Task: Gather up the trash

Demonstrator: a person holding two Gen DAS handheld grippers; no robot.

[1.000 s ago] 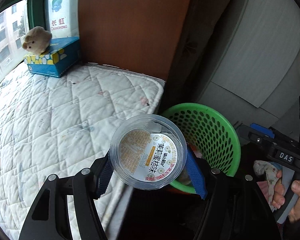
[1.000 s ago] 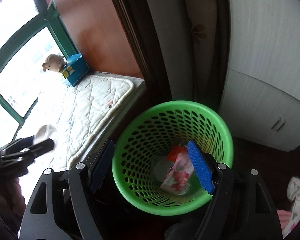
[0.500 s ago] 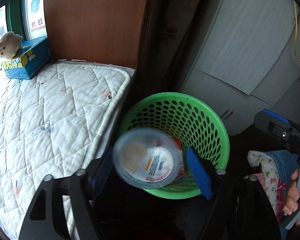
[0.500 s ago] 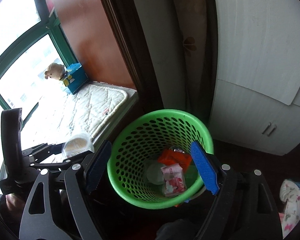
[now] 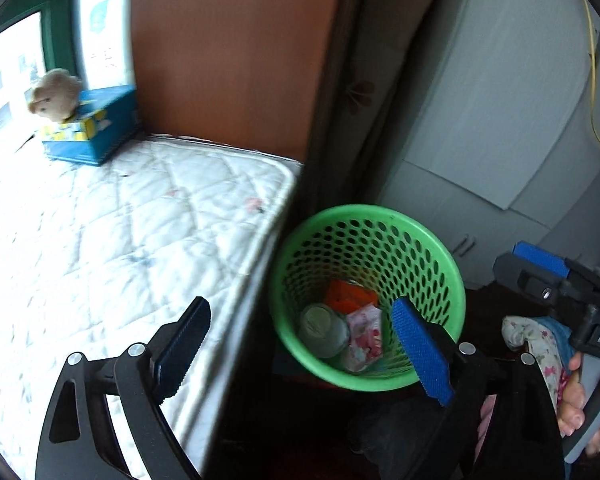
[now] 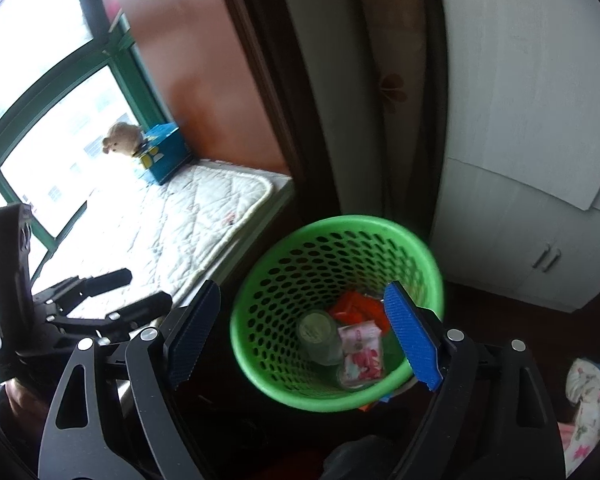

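A quilted mattress point(image 5: 112, 232) fills the left of the frame beside a dark floor. At lower centre stands a green basket point(image 5: 452, 280) holding a clear plastic cup point(image 5: 324, 330) and wrappers point(image 5: 364, 332). The left gripper point(image 5: 300, 352) and right gripper point(image 6: 300, 332) have empty jaws, both opening, above it.

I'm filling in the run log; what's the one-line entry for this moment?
left gripper: opening, empty | right gripper: opening, empty | cup: in green basket with wrappers | step: drop done
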